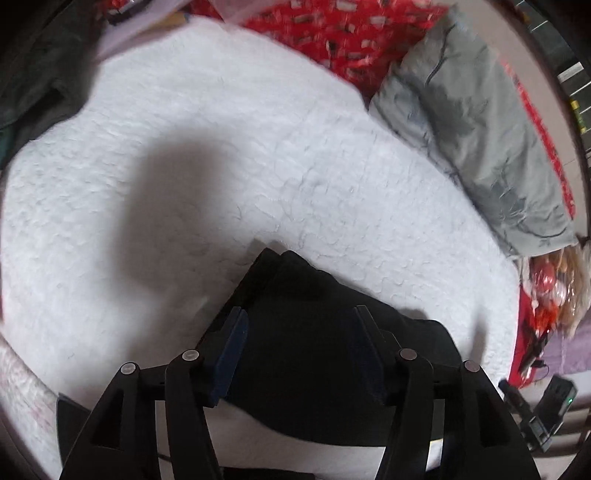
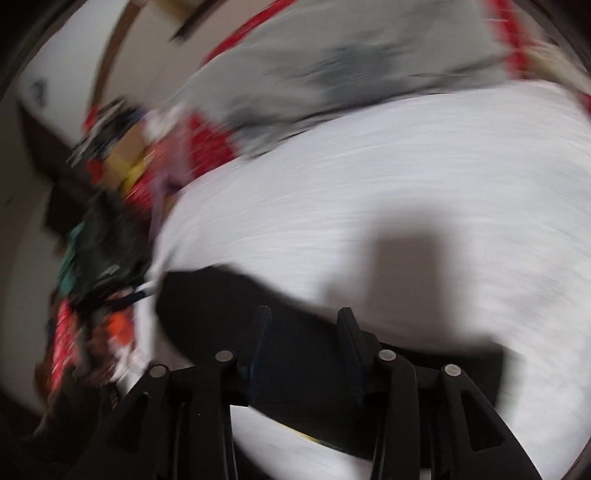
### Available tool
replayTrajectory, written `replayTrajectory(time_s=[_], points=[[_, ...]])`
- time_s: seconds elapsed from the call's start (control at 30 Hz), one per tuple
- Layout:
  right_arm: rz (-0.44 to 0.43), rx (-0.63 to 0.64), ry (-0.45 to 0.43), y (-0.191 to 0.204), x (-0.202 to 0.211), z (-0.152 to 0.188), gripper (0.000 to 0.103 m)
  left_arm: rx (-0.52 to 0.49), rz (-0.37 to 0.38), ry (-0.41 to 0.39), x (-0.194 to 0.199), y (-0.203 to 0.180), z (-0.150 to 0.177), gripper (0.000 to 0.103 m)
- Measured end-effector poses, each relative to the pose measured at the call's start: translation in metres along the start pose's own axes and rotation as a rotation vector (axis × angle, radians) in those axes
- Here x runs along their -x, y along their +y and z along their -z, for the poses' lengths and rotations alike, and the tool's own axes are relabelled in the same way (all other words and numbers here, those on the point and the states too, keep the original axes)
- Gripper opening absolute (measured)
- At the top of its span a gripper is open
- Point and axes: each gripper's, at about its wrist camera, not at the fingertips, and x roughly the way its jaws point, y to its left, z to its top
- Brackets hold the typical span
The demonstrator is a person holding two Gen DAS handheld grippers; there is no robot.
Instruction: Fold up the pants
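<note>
Left view: dark clothes [image 1: 33, 74] far left on white bedspread [image 1: 258, 147]. Left gripper [image 1: 299, 317] near centre, fingers spread wide, black pants [image 1: 306, 354] bunched between and under them, lying on near edge of bedspread. Grey pillow [image 1: 476, 125] far right. Right view, blurred: clutter [image 2: 103, 236] left; right gripper [image 2: 303, 317] spread over pants [image 2: 207, 295], not pinching.

No legible text, label, brand, number or sign in either view. Red patterned fabric [image 1: 343, 33] behind the white quilted bed cover [image 1: 258, 147] carries small pale marks, too blurred to read. Right wrist view is motion-smeared throughout; nothing readable there.
</note>
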Motion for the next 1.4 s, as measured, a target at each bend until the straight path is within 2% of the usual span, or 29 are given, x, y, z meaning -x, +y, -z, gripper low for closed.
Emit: replayTrajectory(time_s=[0.17, 0.2, 0.27, 0.33, 0.37, 0.43, 0.5, 0.53, 0.57, 0.6, 0.63, 0.67, 0.73, 0.8, 0.87, 0.9, 0.93, 1.0, 1.07, 1.1, 1.13, 1.17, 1.23, 1.37, 1.4], points=[[-0.071, 0.084, 0.128, 0.062, -0.092, -0.038, 0.047, -0.015, 0.028, 0.052, -0.020, 0.011, -0.023, 0.062], [-0.074, 0.095, 0.159, 0.069, -0.108, -0.043, 0.047, -0.023, 0.036, 0.062, -0.021, 0.015, -0.024, 0.065], [-0.047, 0.130, 0.196, 0.084, -0.141, -0.053, 0.047, -0.053, 0.039, 0.075, -0.024, 0.019, -0.030, 0.066], [-0.021, 0.156, 0.214, 0.092, -0.160, -0.057, 0.048, -0.084, 0.036, 0.082, -0.029, 0.021, -0.033, 0.069], [-0.013, 0.163, 0.229, 0.095, -0.170, -0.060, 0.052, -0.098, 0.043, 0.095, -0.027, 0.023, -0.030, 0.074], [-0.012, 0.167, 0.264, 0.094, -0.181, -0.059, 0.052, -0.130, 0.068, 0.134, -0.038, 0.022, -0.033, 0.076], [-0.014, 0.194, 0.283, 0.098, -0.187, -0.056, 0.051, -0.177, 0.057, 0.131, -0.046, 0.018, -0.031, 0.074], [-0.017, 0.233, 0.295, 0.103, -0.190, -0.054, 0.039, -0.227, 0.017, 0.118, -0.049, 0.013, -0.029, 0.068], [-0.001, 0.272, 0.296, 0.108, -0.192, -0.053, 0.023, -0.249, -0.019, 0.108, -0.052, 0.011, -0.029, 0.045], [0.033, 0.317, 0.296, 0.114, -0.192, -0.051, 0.021, -0.269, -0.069, 0.096, -0.055, 0.010, -0.028, 0.039], [0.048, 0.328, 0.288, 0.118, -0.192, -0.052, 0.016, -0.258, -0.066, 0.087, -0.055, 0.011, -0.029, 0.039], [0.055, 0.319, 0.262, 0.120, -0.187, -0.055, 0.005, -0.246, -0.068, 0.071, -0.055, 0.013, -0.029, 0.036], [0.068, 0.280, 0.206, 0.114, -0.181, -0.060, 0.003, -0.258, -0.109, 0.047, -0.062, 0.012, -0.030, 0.036], [0.102, 0.214, 0.225, 0.098, -0.189, -0.060, 0.002, -0.273, -0.146, 0.035, -0.069, 0.008, -0.027, 0.036], [0.143, 0.214, 0.243, 0.091, -0.196, -0.054, 0.000, -0.272, -0.159, 0.027, -0.068, 0.006, -0.025, 0.038], [0.134, 0.207, 0.227, 0.089, -0.192, -0.054, 0.000, -0.250, -0.146, 0.028, -0.065, 0.009, -0.023, 0.040], [0.112, 0.188, 0.211, 0.089, -0.186, -0.055, 0.006, -0.233, -0.135, 0.029, -0.062, 0.011, -0.022, 0.043], [0.069, 0.157, 0.190, 0.088, -0.173, -0.058, 0.006, -0.172, -0.112, 0.028, -0.049, 0.023, -0.020, 0.057], [0.034, 0.132, 0.160, 0.086, -0.152, -0.061, 0.007, -0.106, -0.072, 0.009, -0.031, 0.033, -0.015, 0.062], [0.024, 0.125, 0.151, 0.086, -0.147, -0.063, 0.007, -0.074, -0.054, -0.010, -0.022, 0.037, -0.010, 0.060], [0.016, 0.117, 0.133, 0.082, -0.132, -0.061, 0.009, -0.045, -0.071, -0.050, -0.010, 0.038, -0.004, 0.060], [0.012, 0.110, 0.122, 0.078, -0.119, -0.058, 0.013, -0.044, -0.088, -0.079, 0.000, 0.033, 0.004, 0.060], [0.015, 0.084, 0.107, 0.067, -0.095, -0.054, 0.021, -0.096, -0.055, -0.081, 0.010, 0.013, 0.021, 0.061], [0.032, -0.017, 0.065, 0.013, -0.023, -0.027, 0.032, -0.219, 0.063, -0.030, 0.003, -0.060, 0.073, 0.083], [0.045, -0.037, 0.055, -0.002, -0.007, -0.019, 0.036, -0.255, 0.101, -0.003, -0.005, -0.085, 0.090, 0.084]])
